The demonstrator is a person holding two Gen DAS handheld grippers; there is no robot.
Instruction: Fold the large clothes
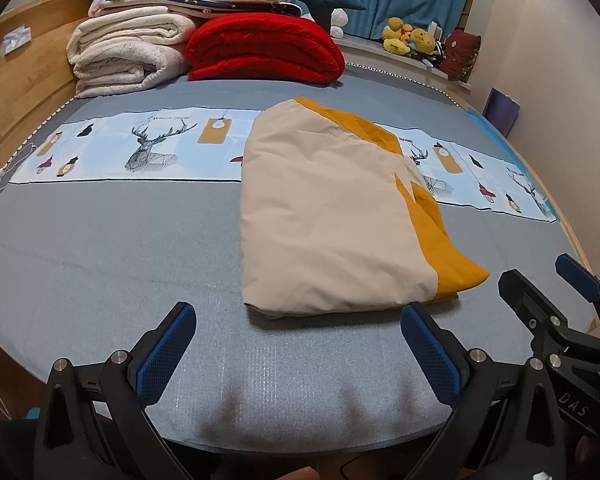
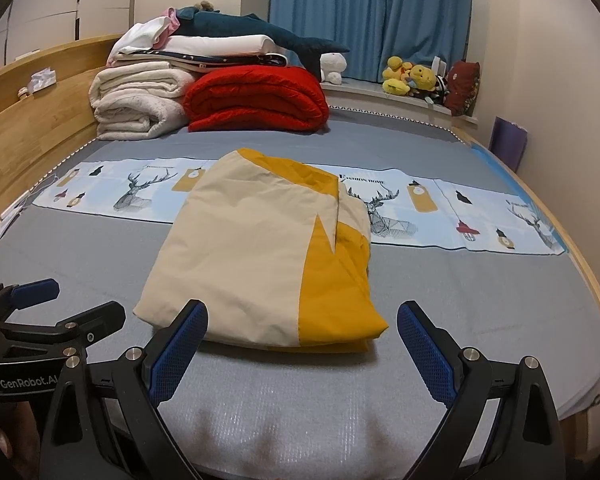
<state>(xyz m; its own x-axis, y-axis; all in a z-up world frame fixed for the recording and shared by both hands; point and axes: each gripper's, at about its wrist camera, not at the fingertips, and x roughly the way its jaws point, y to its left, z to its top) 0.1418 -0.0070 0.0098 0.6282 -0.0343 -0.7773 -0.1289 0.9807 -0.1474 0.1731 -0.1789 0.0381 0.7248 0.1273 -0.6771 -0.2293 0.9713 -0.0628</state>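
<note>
- left wrist view: the left gripper (image 1: 298,346) hovers low over the grey bed sheet (image 1: 100,248), fingers spread wide and empty, just short of the folded cream-and-mustard garment (image 1: 328,224).
- right wrist view: the right gripper (image 2: 302,346) is level beside it, also released, its left finger overlapping the garment's near edge.
- the garment lies mid-bed, across the deer-print strip (image 2: 420,208).

The folded garment (image 2: 236,248) was smooth, matt woven cloth, cream with mustard panels. The bed cover (image 1: 100,248) was matt grey fabric of fine weave. The gripper fingers (image 2: 176,356) carried blue textured pads on matt black plastic with bright metal pins. The headboard (image 1: 16,96) was satin-finished wood.
</note>
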